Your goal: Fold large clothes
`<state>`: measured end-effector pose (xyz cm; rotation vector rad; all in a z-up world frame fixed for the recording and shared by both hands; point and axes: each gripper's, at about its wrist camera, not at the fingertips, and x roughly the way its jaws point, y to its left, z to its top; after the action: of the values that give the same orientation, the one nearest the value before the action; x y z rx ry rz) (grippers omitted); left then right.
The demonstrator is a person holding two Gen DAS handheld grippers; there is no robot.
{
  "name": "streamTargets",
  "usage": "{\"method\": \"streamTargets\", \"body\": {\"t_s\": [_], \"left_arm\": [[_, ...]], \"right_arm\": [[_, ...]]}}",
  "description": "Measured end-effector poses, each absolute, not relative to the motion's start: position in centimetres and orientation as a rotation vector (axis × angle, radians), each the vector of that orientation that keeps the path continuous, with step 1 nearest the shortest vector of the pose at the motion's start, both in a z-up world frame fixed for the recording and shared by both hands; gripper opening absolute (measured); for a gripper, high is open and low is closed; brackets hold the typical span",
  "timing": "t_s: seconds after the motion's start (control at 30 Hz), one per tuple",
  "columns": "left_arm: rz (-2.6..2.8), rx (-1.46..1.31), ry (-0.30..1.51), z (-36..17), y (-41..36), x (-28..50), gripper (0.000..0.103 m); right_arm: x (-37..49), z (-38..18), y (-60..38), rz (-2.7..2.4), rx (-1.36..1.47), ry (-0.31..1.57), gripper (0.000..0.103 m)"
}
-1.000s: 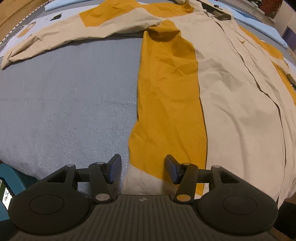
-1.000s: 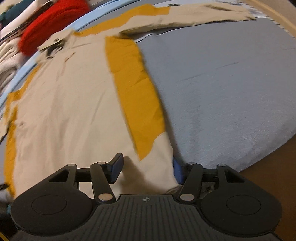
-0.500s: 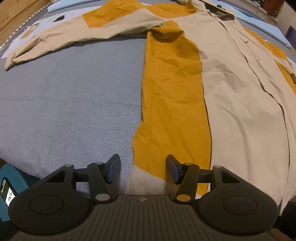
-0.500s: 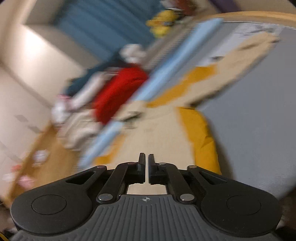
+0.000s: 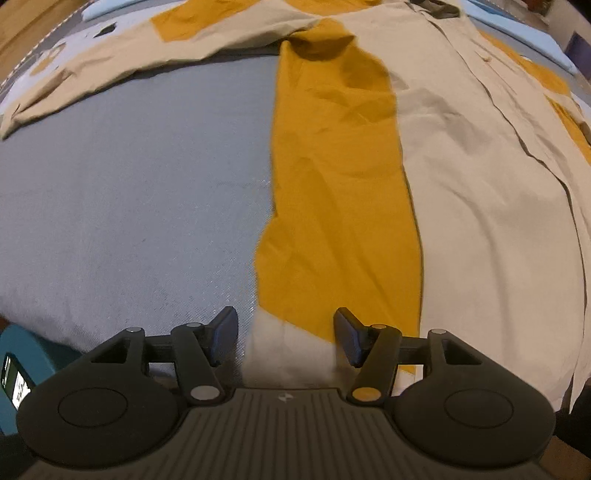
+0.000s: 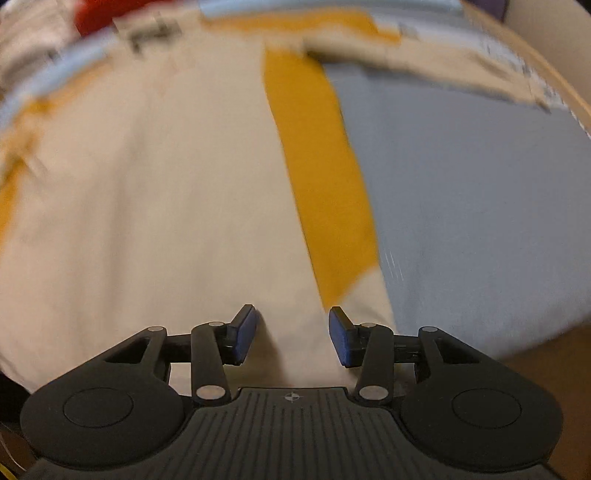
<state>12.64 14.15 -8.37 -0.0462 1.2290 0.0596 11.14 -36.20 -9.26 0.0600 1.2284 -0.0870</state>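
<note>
At the near hem of the shirt, both claws point steeply down over the bed:

Left claw [image 5: 285, 338]: jaws apart and opening, pads pressing on nothing; the shirt's left bottom corner lies in the gap between them, the left finger over bare cover, the right finger over the mustard panel's lower end.

Right claw [image 6: 291, 334]: jaws apart and opening, nothing pinched; beige hem cloth lies in the gap, with the tip of the mustard stripe just beyond the right finger. This view is blurred.

Shirt [image 5: 480, 206]: a large beige button-up with mustard panels, spread flat and face up on the bed, collar at the far end, hem at the near edge under the two claws.

Mustard side panel [image 5: 340, 192]: runs from the armpit to near the hem along the shirt's left edge, creased in its upper part; a matching stripe [image 6: 325, 177] runs down the opposite edge in the right view.

Left sleeve [image 5: 147, 55]: stretched out sideways across the far part of the bed, beige with a mustard patch near the shoulder.

Bed cover [image 5: 122, 192]: grey, bare beside the shirt on both outer sides.

Far edge: a light blue strip [image 5: 517, 33] past the collar; in the right view a red shape [image 6: 96, 14] beyond it, too blurred to tell.

Teal object [image 5: 22, 365]: at the lower left, below the bed's edge.
</note>
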Motion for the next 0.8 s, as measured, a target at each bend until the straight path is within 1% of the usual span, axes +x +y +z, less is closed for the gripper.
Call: {"method": "streamTargets", "body": {"t_s": [0.07, 0.13, 0.17, 0.23, 0.33, 0.43, 0.5, 0.57, 0.63, 0.7, 0.8], "left_arm": [[0.068, -0.057, 1.167, -7.2, 14.3, 12.6, 0.064], [0.064, -0.062, 1.092, -5.8, 14.2, 12.4, 0.065], [0.062, -0.069, 1.062, -5.3, 14.1, 12.4, 0.066], [0.07, -0.09, 1.001, -4.4, 13.9, 12.3, 0.071], [0.091, -0.116, 0.928, -3.3, 13.2, 12.6, 0.072], [0.114, -0.121, 0.841, -1.9, 12.7, 13.0, 0.073], [0.128, -0.111, 0.769, -0.7, 12.3, 13.0, 0.073], [0.144, -0.095, 0.695, 0.5, 11.7, 13.2, 0.075], [0.152, -0.089, 0.639, 1.7, 11.3, 13.4, 0.081], [0.149, -0.078, 0.609, 2.9, 10.9, 14.0, 0.081], [0.124, -0.034, 0.559, 5.2, 10.7, 16.5, 0.081]], "right_arm": [[11.1, -8.7, -35.8, -0.098, 0.036, 1.216, 0.046], [10.6, -7.2, -34.7, -0.094, 0.01, 1.142, 0.045], [10.4, -6.2, -34.2, -0.085, 0.001, 1.088, 0.045], [10.1, -4.3, -33.1, -0.066, -0.014, 0.973, 0.046], [9.5, -2.2, -31.5, -0.038, -0.033, 0.82, 0.047], [10.1, -1.5, -30.6, -0.025, -0.012, 0.707, 0.05], [11.0, -1.3, -29.7, -0.035, 0.006, 0.696, 0.051], [11.6, -0.7, -28.8, -0.011, 0.039, 0.627, 0.052], [12.4, -0.2, -27.2, 0.008, 0.025, 0.578, 0.055], [12.9, 0.6, -26.1, 0.034, 0.013, 0.535, 0.057], [14.2, 1.3, -24.5, 0.037, -0.01, 0.483, 0.058]]}}
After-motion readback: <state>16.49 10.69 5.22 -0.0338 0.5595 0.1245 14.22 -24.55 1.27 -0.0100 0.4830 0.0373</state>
